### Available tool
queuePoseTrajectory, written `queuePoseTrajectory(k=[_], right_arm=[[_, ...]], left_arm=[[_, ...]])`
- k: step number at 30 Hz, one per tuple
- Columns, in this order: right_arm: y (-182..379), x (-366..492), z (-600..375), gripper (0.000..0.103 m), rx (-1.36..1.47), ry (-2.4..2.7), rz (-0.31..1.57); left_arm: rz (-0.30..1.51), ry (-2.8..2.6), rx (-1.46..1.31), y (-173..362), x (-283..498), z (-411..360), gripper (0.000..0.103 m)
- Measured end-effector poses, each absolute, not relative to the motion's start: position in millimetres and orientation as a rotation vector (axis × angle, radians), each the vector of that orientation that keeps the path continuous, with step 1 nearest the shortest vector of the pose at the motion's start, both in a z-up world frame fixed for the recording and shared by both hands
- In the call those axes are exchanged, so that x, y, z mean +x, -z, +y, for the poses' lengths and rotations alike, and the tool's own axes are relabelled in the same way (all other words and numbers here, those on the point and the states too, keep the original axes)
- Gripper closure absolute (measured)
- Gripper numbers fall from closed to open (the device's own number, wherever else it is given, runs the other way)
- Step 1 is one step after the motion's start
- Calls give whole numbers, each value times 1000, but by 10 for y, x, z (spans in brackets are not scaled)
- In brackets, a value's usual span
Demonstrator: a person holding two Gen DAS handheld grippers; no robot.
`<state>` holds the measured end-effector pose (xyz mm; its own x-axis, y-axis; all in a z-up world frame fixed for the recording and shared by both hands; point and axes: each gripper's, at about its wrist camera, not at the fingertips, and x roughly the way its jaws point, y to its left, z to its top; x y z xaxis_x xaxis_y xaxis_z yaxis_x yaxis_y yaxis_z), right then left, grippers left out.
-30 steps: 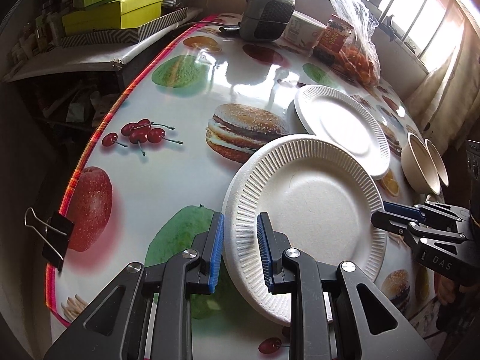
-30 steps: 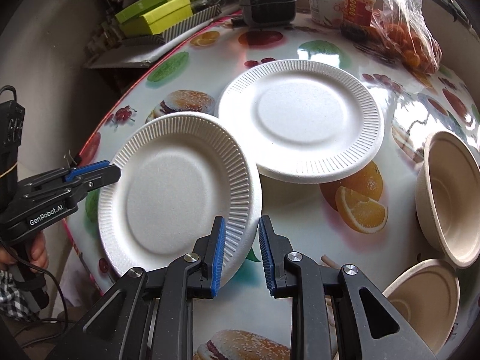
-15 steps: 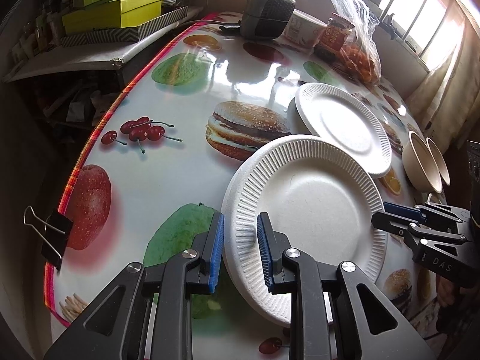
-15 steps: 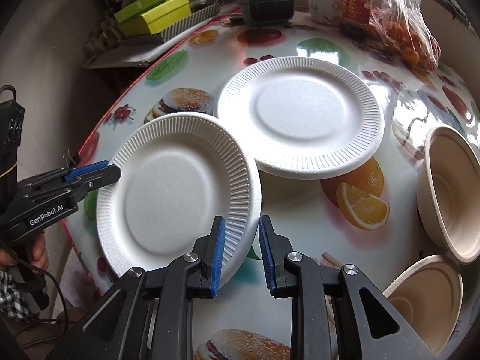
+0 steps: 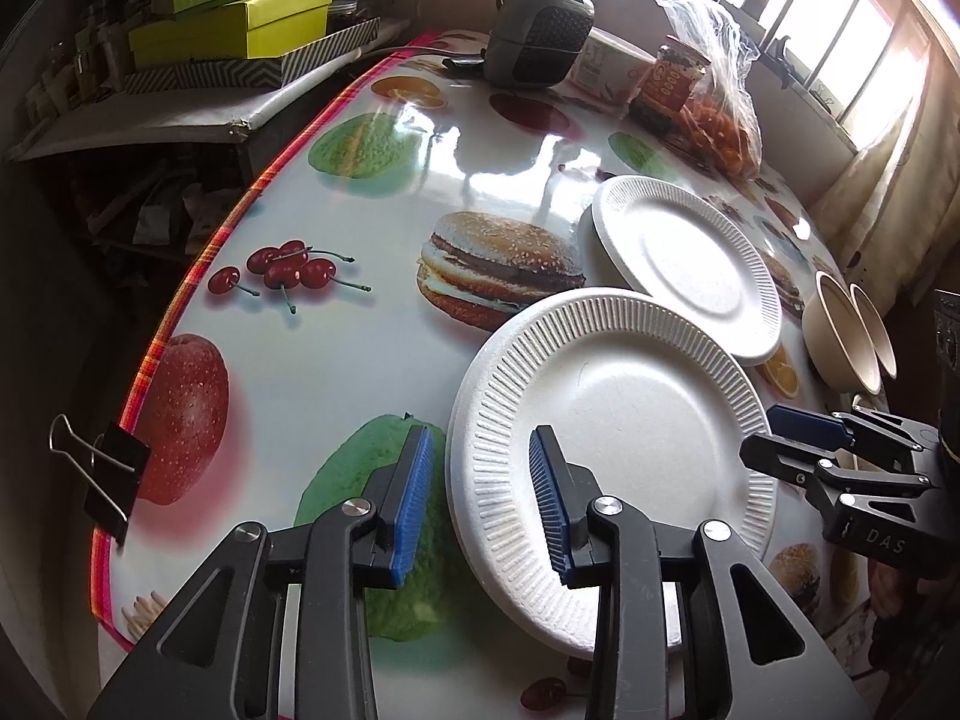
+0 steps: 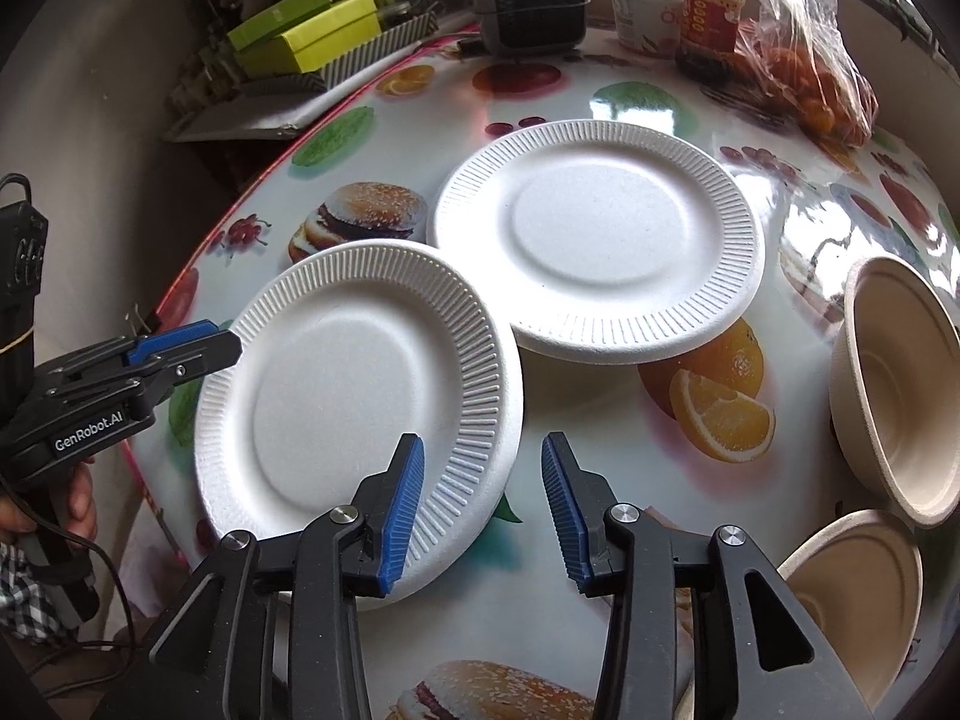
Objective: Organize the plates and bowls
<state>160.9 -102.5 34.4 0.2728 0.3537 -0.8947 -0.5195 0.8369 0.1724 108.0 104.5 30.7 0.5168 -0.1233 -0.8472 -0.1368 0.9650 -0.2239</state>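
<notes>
The left gripper point(image 5: 480, 501) and right gripper point(image 6: 483, 507) both have their jaws released, straddling opposite rims of the near plate point(image 6: 348, 402). Its far edge overlaps the far plate point(image 6: 600, 240). Two bowls point(image 6: 894, 384) stand right, partly cut off.

A lived-in home dining corner: a bench point(image 5: 360, 360) under a glossy oilcloth printed with burgers and fruit, a jar point(image 5: 669, 81) and bagged fruit point(image 5: 720, 120) at its far edge, curtained windows point(image 5: 840, 48), boxes point(image 5: 240, 18) stacked on a cluttered side shelf point(image 5: 150, 120).
</notes>
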Motion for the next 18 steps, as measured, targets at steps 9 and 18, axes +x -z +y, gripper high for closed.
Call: queuePoseTrajectory(k=[9,18], right_arm=[[-612,1705,-1128,57,-151,-559,1087],[-873,2033,-1374,56,-137,-483,1028]], left_arm=[[983,9,-263,-543,1226,1031,64],[958,53,-235,-735,1554,904,64]])
